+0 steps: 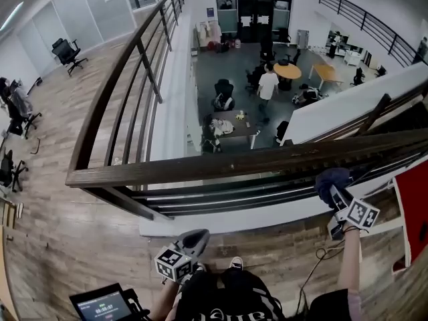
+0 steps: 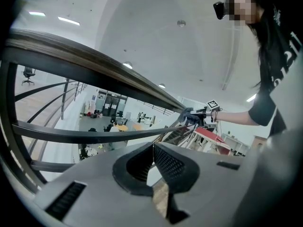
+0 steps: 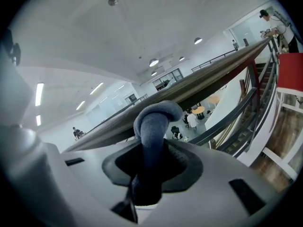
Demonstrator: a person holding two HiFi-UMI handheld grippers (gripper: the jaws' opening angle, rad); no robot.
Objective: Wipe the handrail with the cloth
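The dark wooden handrail (image 1: 221,162) crosses the head view from a corner at the left to the right edge. My right gripper (image 1: 332,184) is raised to its near side, shut on a dark blue cloth (image 1: 332,177). The bunched cloth (image 3: 154,124) rises from the jaws up to the handrail (image 3: 213,79); I cannot tell whether it touches. My left gripper (image 1: 194,238) hangs low by my body, well below the rail, shut with nothing in it. In the left gripper view the handrail (image 2: 94,63) runs overhead toward the cloth (image 2: 189,116).
Dark metal bars (image 1: 221,196) run under the rail, with an open atrium and people far below. A second rail (image 1: 127,59) leads away from the left corner. A red panel (image 1: 414,206) stands at the right. A screen device (image 1: 103,306) and a cable (image 1: 321,254) are near my feet.
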